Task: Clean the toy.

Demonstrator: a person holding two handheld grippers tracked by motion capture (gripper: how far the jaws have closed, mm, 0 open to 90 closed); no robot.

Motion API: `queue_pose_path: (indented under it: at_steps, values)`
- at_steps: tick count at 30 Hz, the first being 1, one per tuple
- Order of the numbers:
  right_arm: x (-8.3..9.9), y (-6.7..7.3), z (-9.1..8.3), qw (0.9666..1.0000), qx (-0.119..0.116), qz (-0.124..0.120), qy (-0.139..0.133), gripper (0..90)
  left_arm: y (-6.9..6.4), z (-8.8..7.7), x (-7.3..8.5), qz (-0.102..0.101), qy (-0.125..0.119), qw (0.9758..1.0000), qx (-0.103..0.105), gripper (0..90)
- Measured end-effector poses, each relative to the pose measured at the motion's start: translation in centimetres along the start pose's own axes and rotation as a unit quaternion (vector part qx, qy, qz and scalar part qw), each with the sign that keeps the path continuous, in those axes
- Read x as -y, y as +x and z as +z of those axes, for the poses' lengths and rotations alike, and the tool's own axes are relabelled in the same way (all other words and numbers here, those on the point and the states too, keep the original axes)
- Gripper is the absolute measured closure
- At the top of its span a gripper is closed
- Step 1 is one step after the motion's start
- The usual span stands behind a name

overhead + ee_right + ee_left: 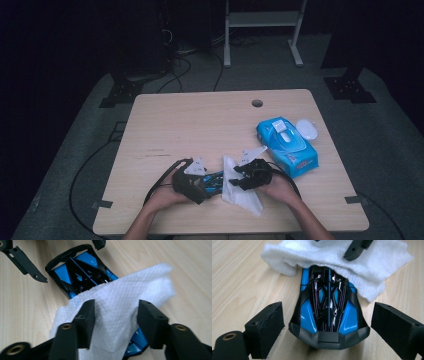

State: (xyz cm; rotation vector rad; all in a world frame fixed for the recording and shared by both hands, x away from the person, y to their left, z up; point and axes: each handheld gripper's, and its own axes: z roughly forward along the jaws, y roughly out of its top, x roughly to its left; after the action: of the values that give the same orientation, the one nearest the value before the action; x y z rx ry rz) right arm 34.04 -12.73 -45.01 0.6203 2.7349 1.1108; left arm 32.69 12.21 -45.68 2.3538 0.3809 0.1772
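Note:
A glossy blue-and-black toy car (pixel 328 305) lies on the wooden table (pixel 200 125) near its front edge. A white wipe (pixel 125 305) is draped over one end of it. My left gripper (pixel 329 333) stands open around the car's other end, with a gap between each pad and the car's sides. My right gripper (pixel 116 320) is open over the covered end, its pads either side of a raised fold of the wipe. In the high view the left gripper (pixel 200 186) and right gripper (pixel 241 178) face each other across the car (pixel 214 181).
A blue pack of wipes (pixel 287 145) lies at the right of the table, with a white oval lid (pixel 307 130) beside it. A cable hole (pixel 257 103) sits near the far edge. Cables trail from both grippers off the front edge.

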Motion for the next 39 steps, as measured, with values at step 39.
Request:
queue_pose_path:
  at_steps: [39]
  values:
    - [1.8,1.0,-0.9,0.9984,0.023,0.027,-0.045,83.9,0.2,1.0,0.4,0.002,0.016,0.9998,0.011,23.7]
